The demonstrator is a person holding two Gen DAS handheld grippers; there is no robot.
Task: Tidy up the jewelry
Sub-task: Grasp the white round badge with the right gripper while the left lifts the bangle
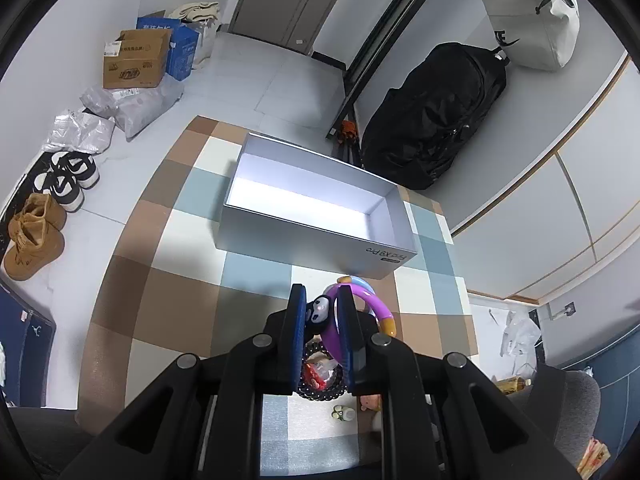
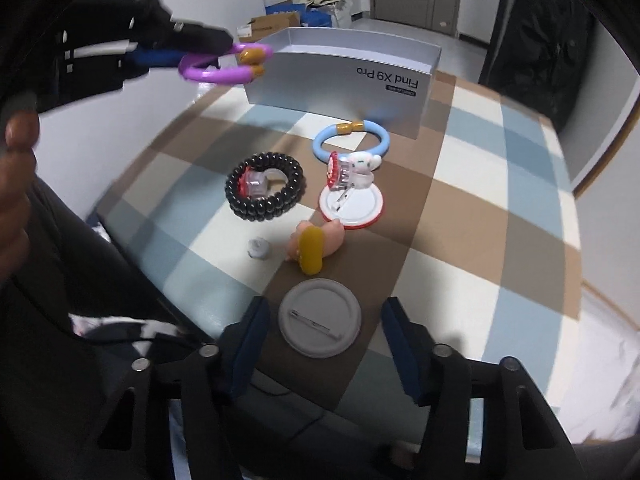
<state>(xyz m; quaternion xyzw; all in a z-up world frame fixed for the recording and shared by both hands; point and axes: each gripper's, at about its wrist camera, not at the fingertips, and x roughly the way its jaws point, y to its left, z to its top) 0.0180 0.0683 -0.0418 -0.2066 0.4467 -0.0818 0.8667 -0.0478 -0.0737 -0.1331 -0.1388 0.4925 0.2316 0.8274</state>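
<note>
The left claw (image 2: 208,46) is clamped on a purple bracelet (image 2: 224,65), held in the air above the tabletop (image 2: 460,216) just before the grey box (image 2: 344,66). The ring lies roughly flat, its orange clasp pointing toward the box; motion blur smears the claw. In the left wrist view its fingers hide most of the ring and its dark charm (image 1: 319,309). The box side reads "Find X9 Pro", upside down. The right claw (image 2: 320,344) stands apart, low over a white pin badge (image 2: 320,318).
</note>
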